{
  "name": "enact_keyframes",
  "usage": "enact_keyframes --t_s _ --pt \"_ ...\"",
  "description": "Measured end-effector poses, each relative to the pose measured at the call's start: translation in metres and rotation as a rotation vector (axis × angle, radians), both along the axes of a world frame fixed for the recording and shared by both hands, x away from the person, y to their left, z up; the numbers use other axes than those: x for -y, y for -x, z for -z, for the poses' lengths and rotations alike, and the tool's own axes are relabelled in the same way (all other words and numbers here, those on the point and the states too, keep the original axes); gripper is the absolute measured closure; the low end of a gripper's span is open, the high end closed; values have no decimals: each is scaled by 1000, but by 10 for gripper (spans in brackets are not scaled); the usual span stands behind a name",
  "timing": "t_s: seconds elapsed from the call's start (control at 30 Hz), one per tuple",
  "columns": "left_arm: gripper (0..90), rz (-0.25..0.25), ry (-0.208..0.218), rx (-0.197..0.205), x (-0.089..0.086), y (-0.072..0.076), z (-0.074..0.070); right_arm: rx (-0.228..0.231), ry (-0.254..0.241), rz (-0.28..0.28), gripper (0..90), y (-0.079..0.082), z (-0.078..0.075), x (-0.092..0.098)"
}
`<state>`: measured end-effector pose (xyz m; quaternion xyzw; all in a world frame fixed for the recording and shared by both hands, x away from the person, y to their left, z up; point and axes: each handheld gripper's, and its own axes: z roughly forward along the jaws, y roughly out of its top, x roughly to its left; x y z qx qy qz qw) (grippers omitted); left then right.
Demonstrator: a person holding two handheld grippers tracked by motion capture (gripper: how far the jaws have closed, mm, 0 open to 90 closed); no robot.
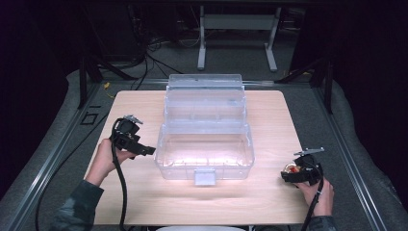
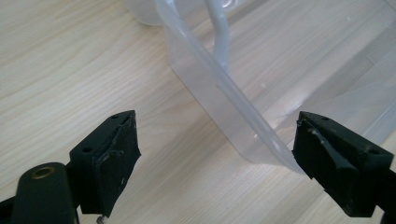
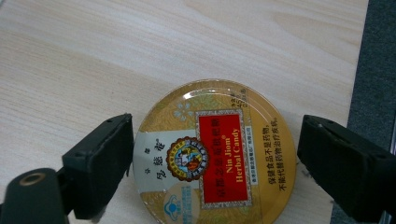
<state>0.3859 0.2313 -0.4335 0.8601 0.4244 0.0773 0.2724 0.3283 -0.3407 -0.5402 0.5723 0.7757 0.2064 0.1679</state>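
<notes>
Item: round gold tin of herbal candy (image 3: 212, 154), flat on the pale wooden surface (image 1: 269, 192) near its right edge, right of the open clear plastic storage box (image 1: 204, 149). Step, judged: pick-up approach; next, close on the rim. Right hand-held gripper (image 3: 212, 161): spread, straddling the tin, not pinching. Left hand-held gripper (image 2: 217, 154): spread, empty, at the box's corner.

one clear box (image 1: 204, 144) — one candy tin (image 3: 212, 154)

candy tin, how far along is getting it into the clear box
Done: the clear box stands open and looks empty. In hand: the right gripper is open around the candy tin on the table, not clamped. Left: grip, lift, place inside. The left gripper is open beside the box.
</notes>
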Motion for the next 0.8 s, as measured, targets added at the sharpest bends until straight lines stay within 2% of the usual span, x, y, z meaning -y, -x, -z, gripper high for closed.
enact_keyframes --t_s 0.13,0.33,0.47,0.53,0.63,0.8 --pt "21 -23 -2 10 -12 2 -3 -6 2 2 152 -1 2 0" --pt "3 -33 -24 9 -24 4 1 -12 -6 -14 196 -3 3 1" --pt "2 -46 -14 14 -32 4 7 -8 -8 -19 200 -3 3 2" --pt "2 -50 -47 18 -34 5 9 -11 -9 -20 201 -2 3 3" --pt "2 -51 -16 8 -38 6 13 -15 -6 -27 201 -1 1 4" --pt "2 -72 -12 3 -46 5 17 -10 -12 -27 201 2 -6 7"
